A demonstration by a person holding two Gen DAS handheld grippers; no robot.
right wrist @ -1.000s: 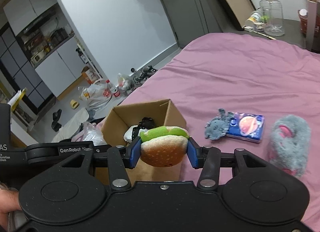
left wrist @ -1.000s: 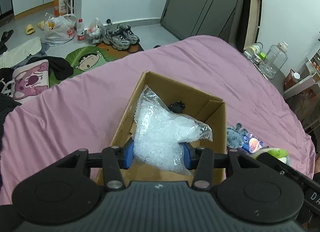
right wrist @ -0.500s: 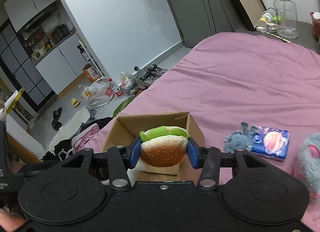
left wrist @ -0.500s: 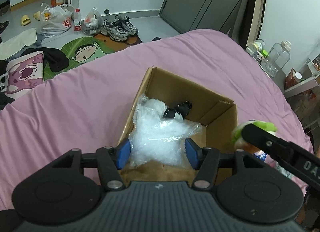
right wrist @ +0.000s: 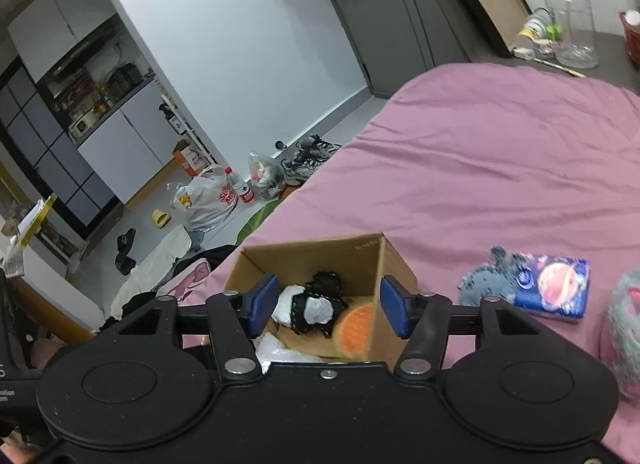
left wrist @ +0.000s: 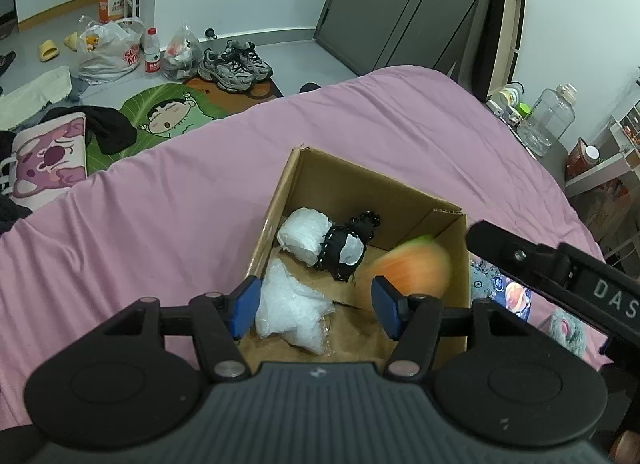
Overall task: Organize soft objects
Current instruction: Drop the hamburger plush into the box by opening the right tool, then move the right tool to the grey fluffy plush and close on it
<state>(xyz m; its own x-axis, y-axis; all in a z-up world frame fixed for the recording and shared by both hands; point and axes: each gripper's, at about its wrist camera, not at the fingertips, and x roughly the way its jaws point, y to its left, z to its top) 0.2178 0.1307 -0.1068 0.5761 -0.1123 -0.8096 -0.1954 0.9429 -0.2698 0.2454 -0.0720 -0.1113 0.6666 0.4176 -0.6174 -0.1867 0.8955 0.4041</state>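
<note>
An open cardboard box [left wrist: 360,188] [right wrist: 312,258] sits on the pink bed. Inside lie a clear plastic bag of white filling [left wrist: 292,306], a white bundle [left wrist: 304,234] and a black pouch with a white patch [left wrist: 344,250] [right wrist: 318,306]. A burger plush [left wrist: 412,270] [right wrist: 354,330], blurred, drops against the box's right wall. My left gripper [left wrist: 315,306] hangs open over the box, the bag lying loose by its left pad. My right gripper [right wrist: 329,306] is opening above the box, nothing between its pads; its body [left wrist: 560,276] crosses the left wrist view.
To the right of the box lie a grey plush [right wrist: 480,284], a blue tissue pack [right wrist: 552,284] and a fuzzy grey-pink item [right wrist: 624,328]. Shoes [left wrist: 236,66], bags and a cartoon mat [left wrist: 168,118] cover the floor beyond the bed's edge.
My left gripper let go of the plastic bag, which now lies in the box. My right gripper moved over the box and released the burger plush, which is falling in.
</note>
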